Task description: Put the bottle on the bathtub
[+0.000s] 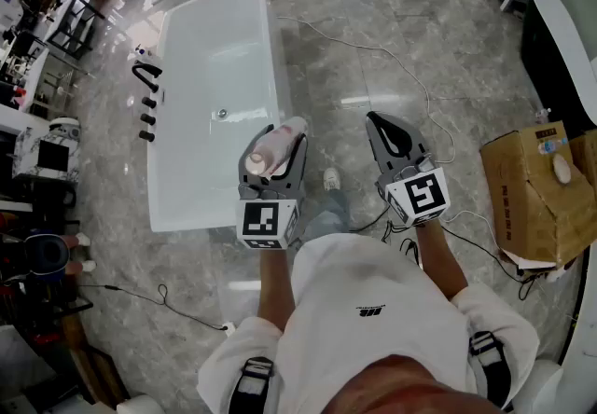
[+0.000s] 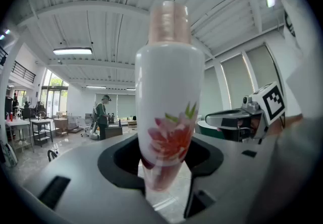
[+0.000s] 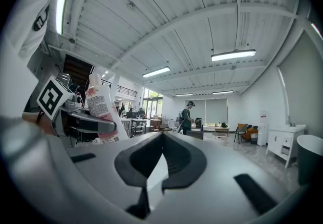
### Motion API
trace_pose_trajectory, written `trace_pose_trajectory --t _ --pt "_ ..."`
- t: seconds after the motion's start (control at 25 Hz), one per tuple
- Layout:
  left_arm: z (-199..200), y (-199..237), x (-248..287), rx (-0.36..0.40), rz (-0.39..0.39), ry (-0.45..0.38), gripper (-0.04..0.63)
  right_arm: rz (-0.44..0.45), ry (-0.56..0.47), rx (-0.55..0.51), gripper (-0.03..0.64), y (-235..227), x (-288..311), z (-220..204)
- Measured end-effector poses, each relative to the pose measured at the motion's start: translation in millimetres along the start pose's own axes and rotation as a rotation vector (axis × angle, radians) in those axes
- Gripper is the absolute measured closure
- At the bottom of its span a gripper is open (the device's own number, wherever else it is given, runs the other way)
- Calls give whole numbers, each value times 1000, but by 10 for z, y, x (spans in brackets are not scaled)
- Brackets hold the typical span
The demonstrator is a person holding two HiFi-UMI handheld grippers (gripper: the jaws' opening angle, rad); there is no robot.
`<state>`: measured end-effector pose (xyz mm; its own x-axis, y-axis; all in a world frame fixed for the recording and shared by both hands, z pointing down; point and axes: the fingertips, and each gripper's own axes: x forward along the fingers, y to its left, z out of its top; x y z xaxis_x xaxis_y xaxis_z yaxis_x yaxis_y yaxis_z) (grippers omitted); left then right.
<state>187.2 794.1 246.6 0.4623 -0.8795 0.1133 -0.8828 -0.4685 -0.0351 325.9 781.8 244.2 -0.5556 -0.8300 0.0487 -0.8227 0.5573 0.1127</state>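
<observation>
The white bathtub (image 1: 213,48) lies ahead of you on the marble floor (image 1: 373,39), and nothing stands on its rim. The pick-up looks done, with the carry and the set-down left to do. Your forearms (image 1: 440,258) reach forward side by side, short of the tub's near end. Your right gripper (image 1: 381,126) is pressed together on nothing and tips upward. Your left gripper (image 1: 272,158) pinches the bottle (image 1: 278,145) by its lower body, and the pink cap (image 2: 169,21) points away from you, toward the tub.
</observation>
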Motion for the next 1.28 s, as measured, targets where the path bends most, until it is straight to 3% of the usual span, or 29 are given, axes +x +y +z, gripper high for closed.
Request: trace_pose_trajectory --t 0.32,0.68,1.28 --pt "13 728 1202 10 21 6 368 19 -38 8 621 -670 1268 -74" --pt "47 1676 2634 5 -8 40 368 15 0 17 621 -1412 2789 -138" --pt "-35 2406 3812 -16 -12 60 368 19 38 12 621 -2024 3978 -341"
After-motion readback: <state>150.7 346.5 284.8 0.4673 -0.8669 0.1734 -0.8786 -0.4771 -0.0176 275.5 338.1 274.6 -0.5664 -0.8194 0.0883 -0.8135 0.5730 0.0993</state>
